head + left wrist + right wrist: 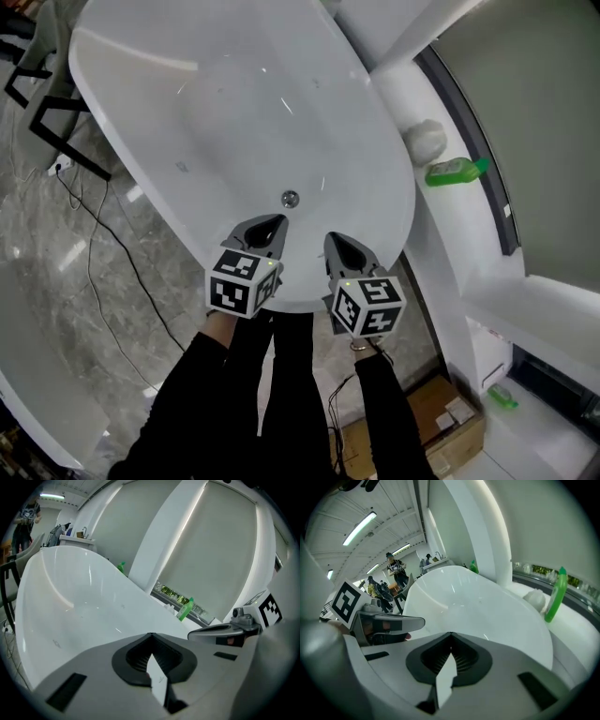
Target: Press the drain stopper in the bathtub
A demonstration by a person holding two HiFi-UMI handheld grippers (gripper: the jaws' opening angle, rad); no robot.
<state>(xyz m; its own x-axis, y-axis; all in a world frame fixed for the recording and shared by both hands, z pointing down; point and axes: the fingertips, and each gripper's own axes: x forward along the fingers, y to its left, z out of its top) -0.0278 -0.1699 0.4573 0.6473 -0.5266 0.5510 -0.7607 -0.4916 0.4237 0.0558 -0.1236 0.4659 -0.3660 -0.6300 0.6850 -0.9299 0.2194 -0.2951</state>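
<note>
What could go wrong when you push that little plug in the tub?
The stopper is small and sits low on the floor of the shiny tub, so the shut left gripper might miss it or slide off. Reaching down, the right gripper could bump the tub's edge.

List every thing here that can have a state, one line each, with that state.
bathtub: empty, no water seen.
drain stopper: untouched; up or down cannot be told.
left gripper: jaws together, holding nothing.
right gripper: jaws together, holding nothing.
green bottle: upright on the ledge, cap on.
</note>
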